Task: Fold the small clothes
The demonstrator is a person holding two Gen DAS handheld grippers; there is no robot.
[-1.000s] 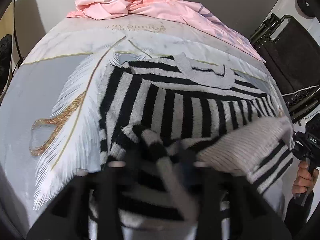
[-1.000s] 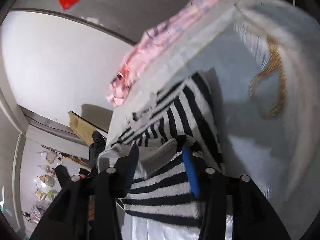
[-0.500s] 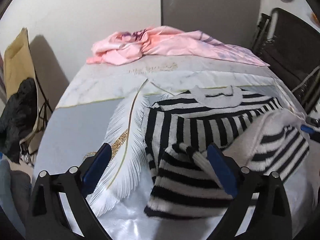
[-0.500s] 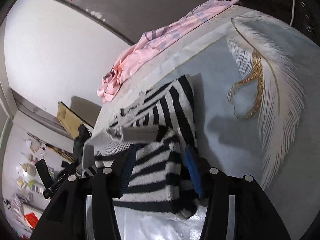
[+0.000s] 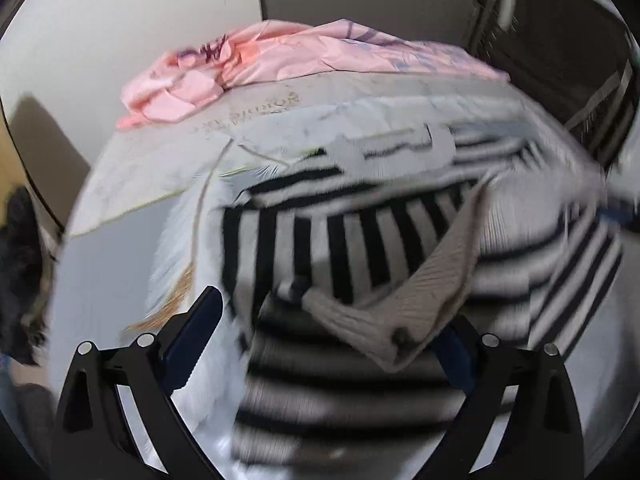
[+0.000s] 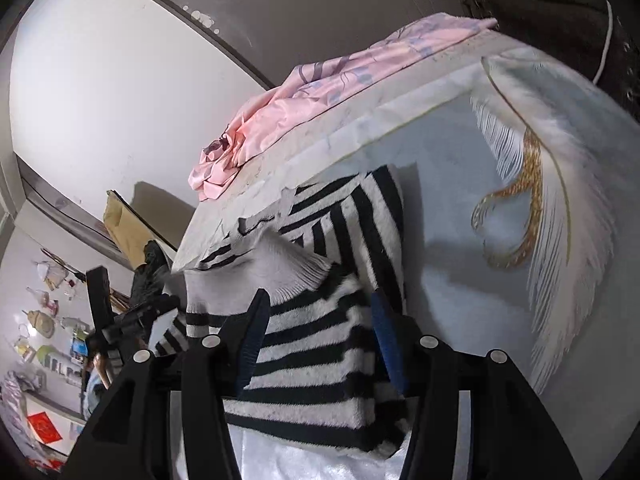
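Note:
A black-and-white striped knit sweater lies on the feather-print table cover, partly folded, with its grey ribbed hem turned over on top. My left gripper is open, its jaws wide apart on either side of the sweater's near edge, holding nothing. The left wrist view is blurred. In the right wrist view the sweater sits between the open fingers of my right gripper, which do not pinch it. The left gripper shows at the left of that view.
A crumpled pink cloth lies at the far end of the table, also seen in the right wrist view. A dark folding chair stands at the far right. A gold-and-white feather print covers the bare side of the table cover.
My left gripper opened and let go of the sweater, pulled back, then moved in low over it again. My right gripper stayed open around the folded sweater edge.

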